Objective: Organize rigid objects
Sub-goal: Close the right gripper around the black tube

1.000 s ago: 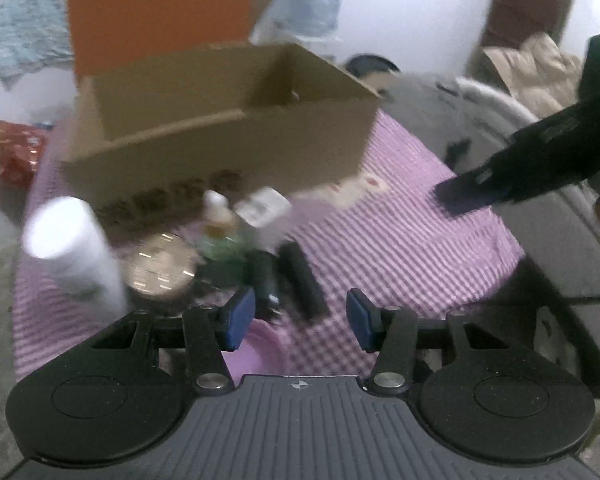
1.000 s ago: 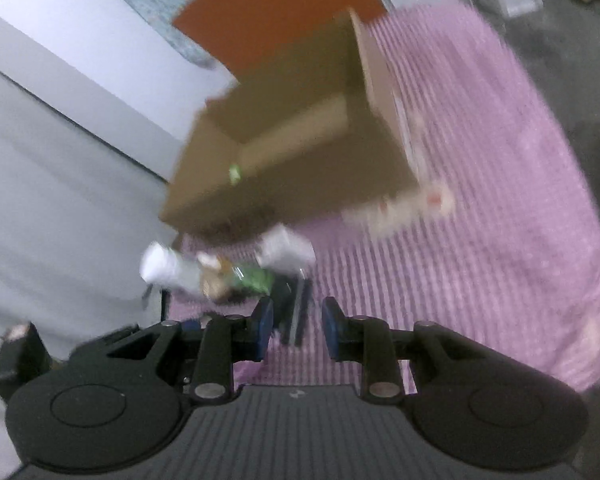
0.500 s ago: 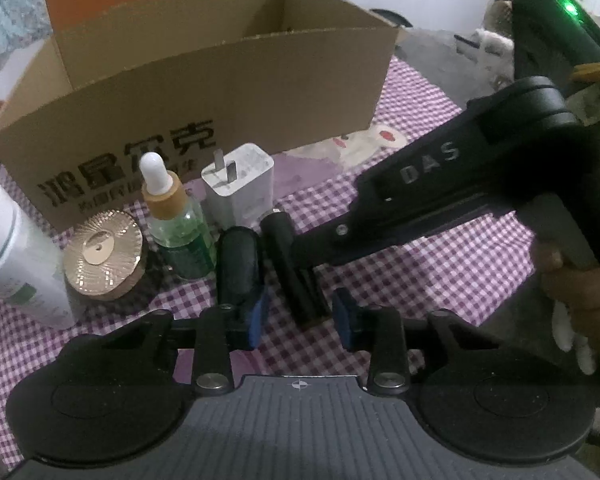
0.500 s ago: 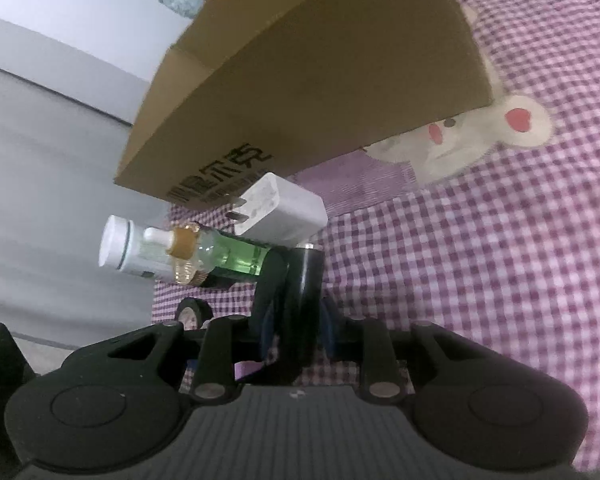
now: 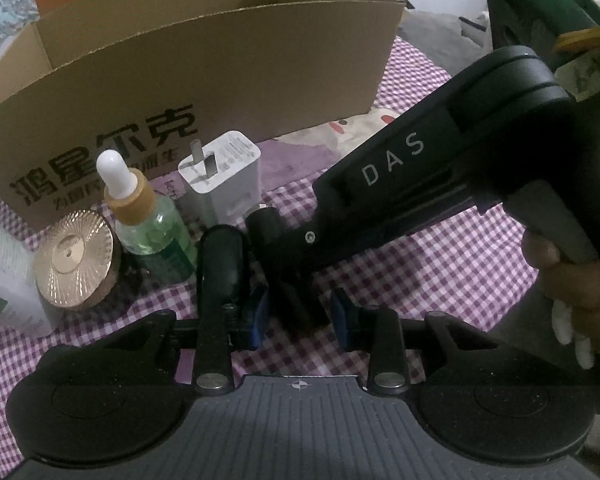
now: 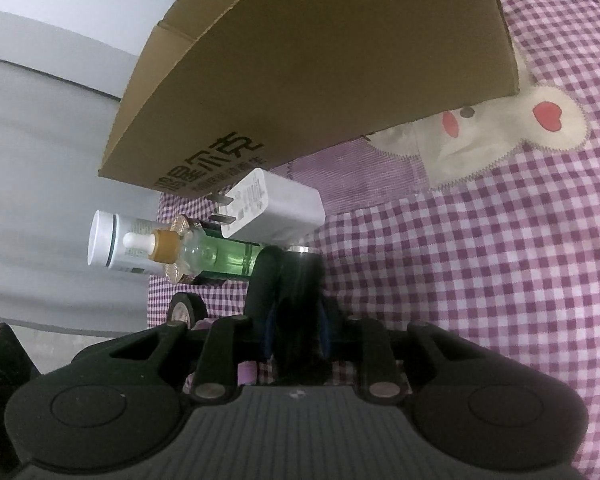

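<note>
Two black cylinders lie on the purple checked cloth [image 5: 440, 260] in front of an open cardboard box [image 5: 220, 80]. My left gripper [image 5: 300, 316] straddles the near end of the right cylinder [image 5: 296, 292]; its jaws are closing, with slim gaps still at both pads. The other black cylinder [image 5: 220, 256] lies just outside the left finger. My right gripper [image 6: 295, 332] reaches in from the right and its closing jaws press on the same cylinder [image 6: 300, 280]. In the left wrist view the right gripper [image 5: 288, 248] grips it further along.
A green dropper bottle [image 5: 152, 224], white charger [image 5: 220, 180], gold-lidded jar [image 5: 74, 260] and white bottle [image 5: 0, 280] stand left of the cylinders, by the box front. A black tape roll [image 6: 186, 308] lies nearby. A hand [image 5: 572, 280] holds the right gripper. A rabbit patch [image 6: 500, 136] marks the cloth.
Both grippers have come down close to the cloth. The left jaws narrowed around the right black cylinder, and the right gripper moved in and closed on it.
</note>
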Action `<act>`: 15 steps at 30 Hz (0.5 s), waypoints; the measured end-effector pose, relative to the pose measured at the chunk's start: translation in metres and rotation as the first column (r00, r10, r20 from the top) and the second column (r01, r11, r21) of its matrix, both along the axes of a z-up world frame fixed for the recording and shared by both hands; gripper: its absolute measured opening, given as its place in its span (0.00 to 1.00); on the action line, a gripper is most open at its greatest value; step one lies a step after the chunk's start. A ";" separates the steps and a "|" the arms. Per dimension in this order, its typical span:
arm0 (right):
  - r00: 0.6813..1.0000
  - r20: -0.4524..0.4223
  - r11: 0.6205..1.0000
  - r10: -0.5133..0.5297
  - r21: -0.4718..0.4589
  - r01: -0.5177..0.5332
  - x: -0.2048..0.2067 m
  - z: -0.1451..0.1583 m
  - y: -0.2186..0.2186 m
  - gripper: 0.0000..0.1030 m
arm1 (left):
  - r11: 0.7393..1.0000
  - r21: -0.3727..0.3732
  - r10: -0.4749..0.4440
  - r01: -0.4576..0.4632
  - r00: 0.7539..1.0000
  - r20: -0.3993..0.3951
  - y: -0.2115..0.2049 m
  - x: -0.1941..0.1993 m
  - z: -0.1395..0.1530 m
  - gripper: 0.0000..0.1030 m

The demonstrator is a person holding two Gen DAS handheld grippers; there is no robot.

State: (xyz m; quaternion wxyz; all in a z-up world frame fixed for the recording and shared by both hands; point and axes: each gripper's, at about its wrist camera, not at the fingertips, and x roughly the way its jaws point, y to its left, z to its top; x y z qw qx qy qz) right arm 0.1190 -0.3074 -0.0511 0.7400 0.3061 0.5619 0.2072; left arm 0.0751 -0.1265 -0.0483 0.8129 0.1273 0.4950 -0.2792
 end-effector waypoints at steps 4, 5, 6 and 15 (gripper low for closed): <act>1.000 0.007 1.000 0.004 -0.007 -0.004 0.001 0.001 0.002 0.23 | 1.000 0.015 0.004 -0.005 1.000 0.016 -0.005 0.000 0.000 0.31; 1.000 0.009 1.000 0.003 -0.007 -0.003 0.001 0.001 0.002 0.23 | 1.000 0.020 0.004 -0.004 1.000 0.023 -0.007 -0.001 -0.001 0.31; 1.000 0.012 1.000 0.002 -0.005 -0.002 0.001 0.001 0.002 0.23 | 1.000 0.023 0.003 -0.004 1.000 0.029 -0.007 -0.002 0.000 0.31; 0.999 0.017 0.999 -0.031 0.033 0.031 -0.015 -0.001 -0.006 0.23 | 1.000 0.012 -0.001 0.001 0.999 0.036 -0.009 -0.008 0.005 0.23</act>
